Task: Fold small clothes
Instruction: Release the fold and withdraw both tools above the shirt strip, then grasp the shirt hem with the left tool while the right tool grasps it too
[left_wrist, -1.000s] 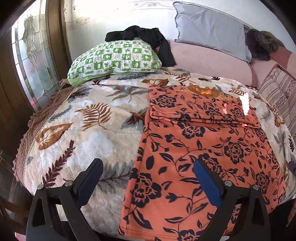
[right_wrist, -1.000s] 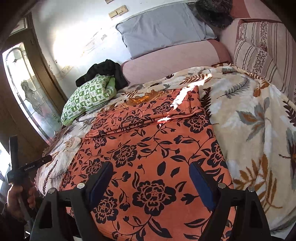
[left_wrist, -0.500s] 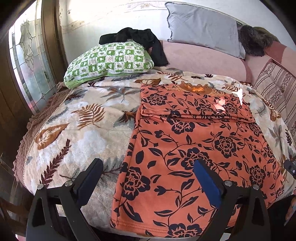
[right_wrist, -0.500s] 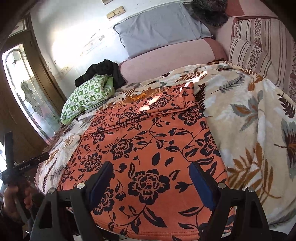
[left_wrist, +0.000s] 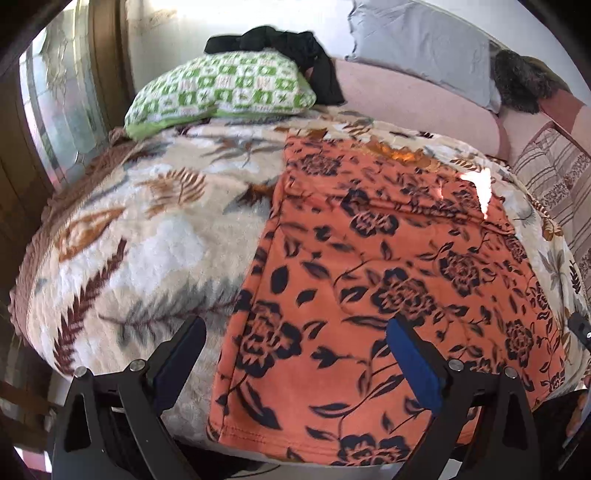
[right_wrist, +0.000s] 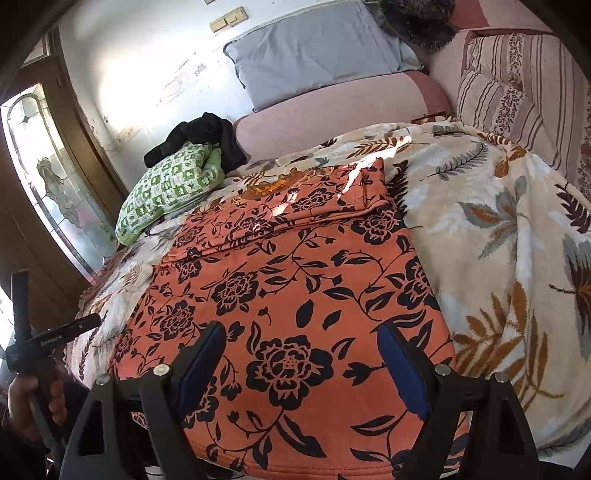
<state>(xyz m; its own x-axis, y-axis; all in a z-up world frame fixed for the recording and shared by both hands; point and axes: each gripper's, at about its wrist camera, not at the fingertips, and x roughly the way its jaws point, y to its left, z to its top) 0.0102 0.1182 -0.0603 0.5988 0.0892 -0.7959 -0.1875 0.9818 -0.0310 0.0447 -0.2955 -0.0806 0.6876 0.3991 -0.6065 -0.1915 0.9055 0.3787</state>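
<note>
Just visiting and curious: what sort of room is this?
Most likely a home bedroom: a bed under a leaf-print blanket, a green checked pillow and a grey pillow by the wall, and an orange floral garment spread out.

An orange garment (right_wrist: 295, 280) printed with black flowers lies on a cream blanket (right_wrist: 498, 229) patterned with brown and grey leaves. At the bed's far edge sit a green-and-white checked pillow (left_wrist: 221, 90), a grey pillow (right_wrist: 314, 51) and black clothing (left_wrist: 295, 48).

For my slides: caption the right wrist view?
Open right hand-held gripper poised over orange floral garment spread on leaf-patterned blanket.
</note>
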